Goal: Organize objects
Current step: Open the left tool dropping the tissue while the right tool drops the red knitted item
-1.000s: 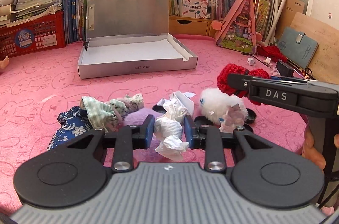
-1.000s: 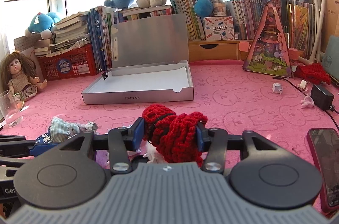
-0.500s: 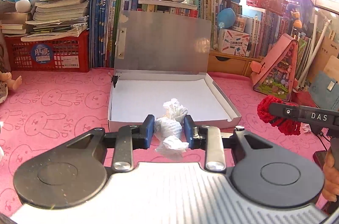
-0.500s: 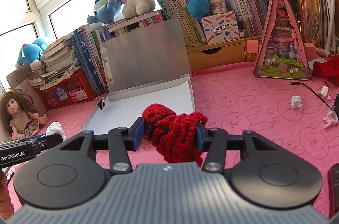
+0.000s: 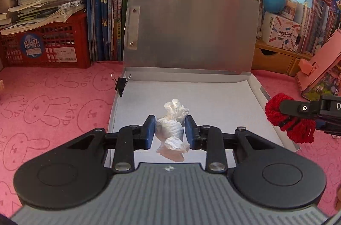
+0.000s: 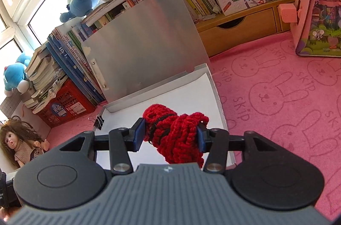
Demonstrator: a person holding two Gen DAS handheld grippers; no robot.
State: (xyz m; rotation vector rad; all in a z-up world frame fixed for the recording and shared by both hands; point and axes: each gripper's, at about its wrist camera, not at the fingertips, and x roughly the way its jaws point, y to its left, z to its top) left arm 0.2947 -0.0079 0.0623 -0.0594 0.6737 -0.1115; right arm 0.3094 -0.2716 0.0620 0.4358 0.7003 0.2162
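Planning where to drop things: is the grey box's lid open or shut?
Open. The lid stands upright behind the grey box, against the books, and the white floor shows.

Open box [image 5: 253, 97] on mat [image 5: 53, 110], crate [image 5: 44, 44] to its left, books [image 5: 106, 12] behind it

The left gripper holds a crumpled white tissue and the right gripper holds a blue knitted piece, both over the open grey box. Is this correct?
Not quite: the knitted piece in the right gripper is red, not blue, as the right wrist view shows. The rest is correct: the left gripper holds the crumpled white tissue, and both are over the open grey box.
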